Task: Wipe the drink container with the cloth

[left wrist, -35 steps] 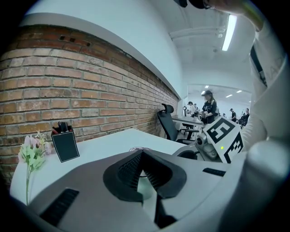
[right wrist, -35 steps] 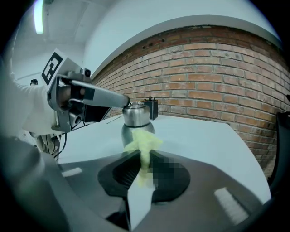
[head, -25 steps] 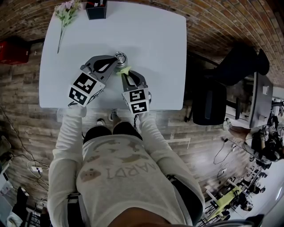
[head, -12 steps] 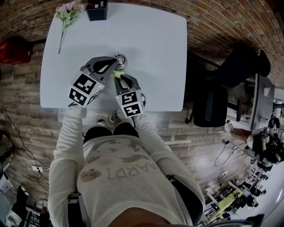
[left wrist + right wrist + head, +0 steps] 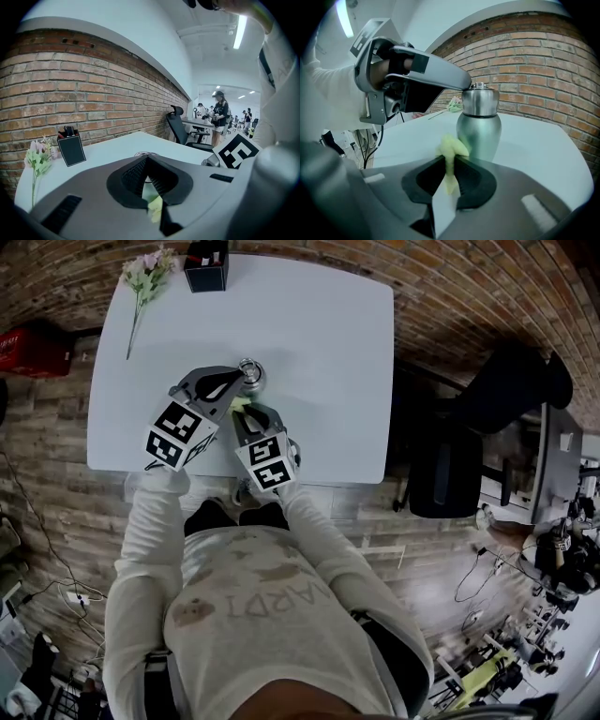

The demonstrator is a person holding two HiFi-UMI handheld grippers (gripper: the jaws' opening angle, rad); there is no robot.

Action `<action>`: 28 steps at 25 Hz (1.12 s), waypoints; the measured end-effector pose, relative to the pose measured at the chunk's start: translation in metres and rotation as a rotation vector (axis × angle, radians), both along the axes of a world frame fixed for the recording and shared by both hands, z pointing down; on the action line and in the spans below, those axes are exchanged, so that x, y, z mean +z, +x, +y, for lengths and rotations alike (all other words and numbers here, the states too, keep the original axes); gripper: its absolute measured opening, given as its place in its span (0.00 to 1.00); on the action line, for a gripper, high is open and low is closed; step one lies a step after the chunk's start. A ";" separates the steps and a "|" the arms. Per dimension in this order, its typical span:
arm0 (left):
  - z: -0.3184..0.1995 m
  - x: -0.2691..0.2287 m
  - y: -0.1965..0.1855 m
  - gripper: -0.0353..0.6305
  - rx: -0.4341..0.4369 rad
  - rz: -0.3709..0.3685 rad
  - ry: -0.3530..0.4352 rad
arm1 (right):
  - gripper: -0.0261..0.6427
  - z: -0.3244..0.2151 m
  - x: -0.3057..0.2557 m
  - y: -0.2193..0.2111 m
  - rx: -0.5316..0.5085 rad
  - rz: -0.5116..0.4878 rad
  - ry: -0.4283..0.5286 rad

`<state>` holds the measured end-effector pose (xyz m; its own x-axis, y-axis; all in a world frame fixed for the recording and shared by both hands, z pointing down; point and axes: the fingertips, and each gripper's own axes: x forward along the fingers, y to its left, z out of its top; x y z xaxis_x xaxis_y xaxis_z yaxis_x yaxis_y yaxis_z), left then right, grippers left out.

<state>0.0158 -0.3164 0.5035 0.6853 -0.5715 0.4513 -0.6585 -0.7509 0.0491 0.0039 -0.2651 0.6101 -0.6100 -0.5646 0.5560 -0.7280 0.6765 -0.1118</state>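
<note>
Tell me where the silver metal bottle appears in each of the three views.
Head view: silver metal bottle, upper left of centre.
Left gripper view: only its lid rim shows, just below centre.
Right gripper view: centre, standing upright.
Shared landmark: pink flower sprig, in all three.

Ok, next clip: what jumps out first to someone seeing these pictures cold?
A steel flask stands on the white table in front of the person, the left hand-held gripper clamped on its cap. The right hand-held gripper pinches a yellow-green cloth right beside the flask's body. Pink flowers and a black holder sit at the table's far left corner.
</note>
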 end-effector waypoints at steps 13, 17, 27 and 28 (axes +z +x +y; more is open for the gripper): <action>0.007 -0.019 -0.024 0.06 -0.129 0.071 0.098 | 0.15 0.009 -0.043 0.035 0.115 -0.082 0.080; 0.021 -0.029 -0.036 0.06 -0.145 0.082 0.145 | 0.15 0.018 -0.051 0.045 0.150 -0.074 0.102; 0.070 -0.056 -0.064 0.06 -0.176 0.147 0.194 | 0.15 0.041 -0.109 0.061 0.261 -0.107 0.211; 0.074 -0.059 -0.065 0.06 -0.176 0.151 0.199 | 0.15 0.043 -0.114 0.062 0.271 -0.109 0.220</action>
<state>-0.0494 -0.2424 0.4445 0.6189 -0.7544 0.2188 -0.7758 -0.6307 0.0195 0.0664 -0.2216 0.4964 -0.4708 -0.8129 0.3428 -0.8759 0.4771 -0.0717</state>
